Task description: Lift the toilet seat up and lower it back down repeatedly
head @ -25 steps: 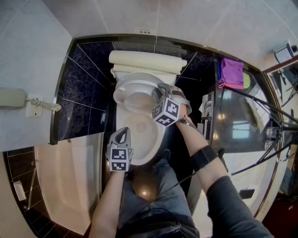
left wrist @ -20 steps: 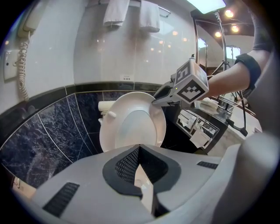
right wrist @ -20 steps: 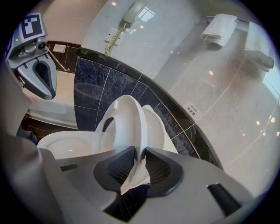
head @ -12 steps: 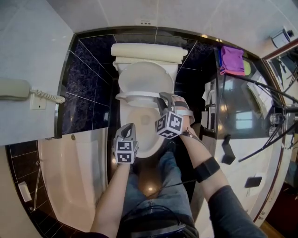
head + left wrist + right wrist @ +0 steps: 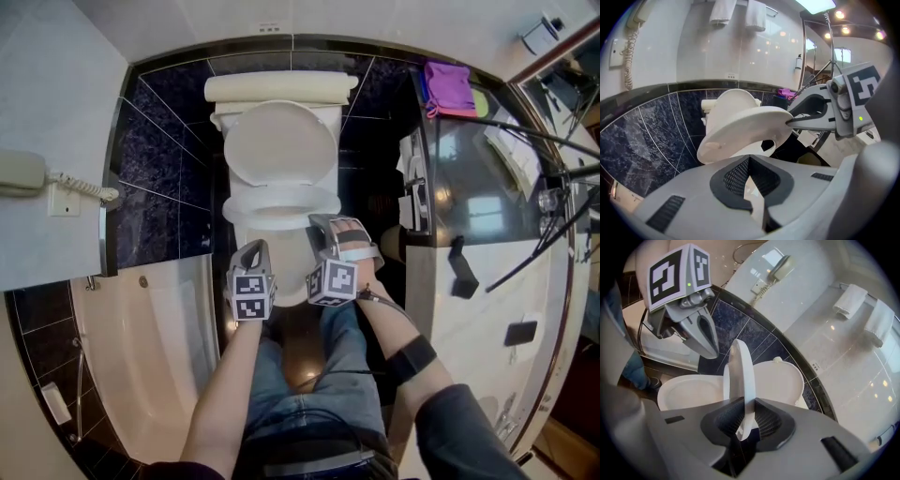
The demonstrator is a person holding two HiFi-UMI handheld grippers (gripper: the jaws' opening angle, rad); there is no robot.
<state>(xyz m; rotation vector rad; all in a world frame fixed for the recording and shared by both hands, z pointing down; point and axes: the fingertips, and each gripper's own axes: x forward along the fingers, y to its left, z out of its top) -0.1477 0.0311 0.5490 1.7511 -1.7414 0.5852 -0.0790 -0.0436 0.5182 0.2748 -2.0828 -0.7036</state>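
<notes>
The right claw point(image 5: 742, 420) is clamped on the front rim of the toilet seat point(image 5: 739, 371), and its jaws have just been closing with that rim between them. In the head view the seat sits just above the middle of the frame, tilted partway up between the bowl point(image 5: 286, 262) below it and the lid point(image 5: 281, 141), which stands against the tank point(image 5: 281, 89) near the top edge. The left claw point(image 5: 253, 248) is at the seat's lower left, apart from it by the bowl's left edge, with its jaws together and nothing in them.
</notes>
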